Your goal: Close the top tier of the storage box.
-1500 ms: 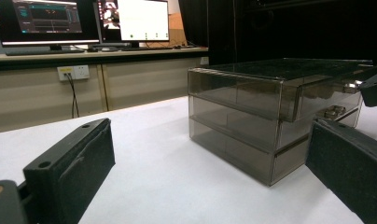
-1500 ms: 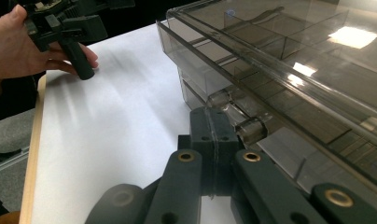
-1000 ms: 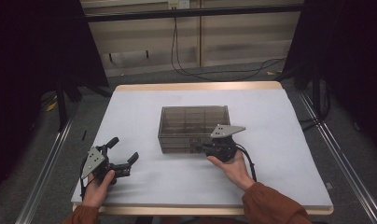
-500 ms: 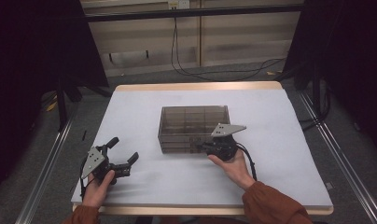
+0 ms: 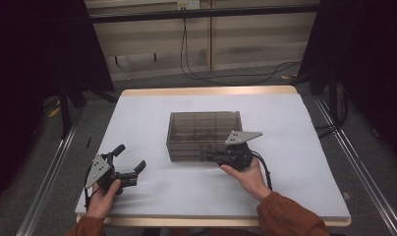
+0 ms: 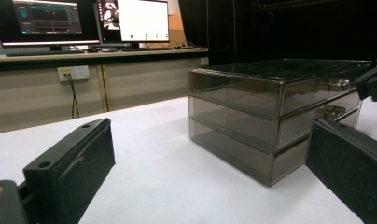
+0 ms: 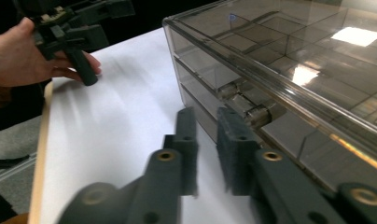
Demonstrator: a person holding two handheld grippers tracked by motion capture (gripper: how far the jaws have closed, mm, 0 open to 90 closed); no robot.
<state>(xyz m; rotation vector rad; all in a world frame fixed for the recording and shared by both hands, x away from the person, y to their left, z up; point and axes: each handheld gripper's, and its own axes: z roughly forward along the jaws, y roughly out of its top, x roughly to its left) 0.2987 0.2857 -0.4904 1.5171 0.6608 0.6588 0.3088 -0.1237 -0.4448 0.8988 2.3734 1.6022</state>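
My right gripper [image 7: 207,154], jaws just parted slightly and gripping nothing, sits by the drawer box's [image 5: 204,132] handle [image 7: 252,112] mid-frame; drawers closed, pull remains.

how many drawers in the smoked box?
3, stacked in the box: top drawer, middle drawer, bottom drawer. A jaw hides part of the front.
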